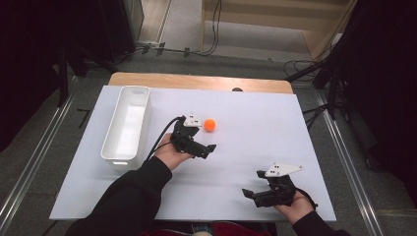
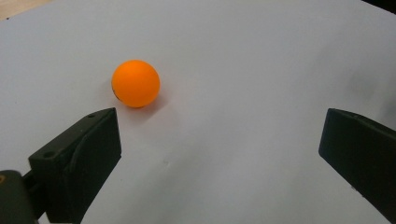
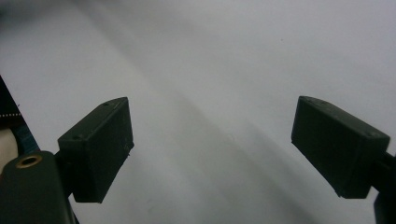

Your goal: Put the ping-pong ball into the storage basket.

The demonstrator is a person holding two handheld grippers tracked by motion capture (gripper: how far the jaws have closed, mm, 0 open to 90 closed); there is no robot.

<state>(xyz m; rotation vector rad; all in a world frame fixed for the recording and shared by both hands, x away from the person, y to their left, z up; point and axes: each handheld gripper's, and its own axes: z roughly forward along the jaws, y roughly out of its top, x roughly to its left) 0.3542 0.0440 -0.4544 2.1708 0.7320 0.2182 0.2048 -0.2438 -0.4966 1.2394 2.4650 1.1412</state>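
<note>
— High view, nearest edge first: what does the person's right hand hold?

— The right gripper point(image 1: 252, 194) sits close to the near edge of the worktop point(image 1: 255, 128), toward its right corner, and points left. Its jaws stand released, well apart, with bare white surface between them; the right gripper view shows the same, two black jaws spread wide over the plain sheet.

— And the left one?

— The left gripper point(image 1: 210, 147) lies farther in, about the middle of the worktop, held by the left hand point(image 1: 169, 153) with a dark sleeve behind it. Its jaws are released too, wide apart and grasping nothing.

— Where is the ball?

— The orange ball point(image 1: 210, 125) rests on the worktop just beyond the left gripper, near but not touching it. In the left gripper view the ball point(image 2: 136, 83) lies ahead of the left-hand jaw, just past its tip, outside the gap between the jaws.

— Anything farther off?

— A white bin point(image 1: 118, 142) stands lengthwise along the left edge of the worktop, well apart from the ball. Beyond the white sheet, a strip of wooden board point(image 1: 196, 81) shows along the far edge.
</note>
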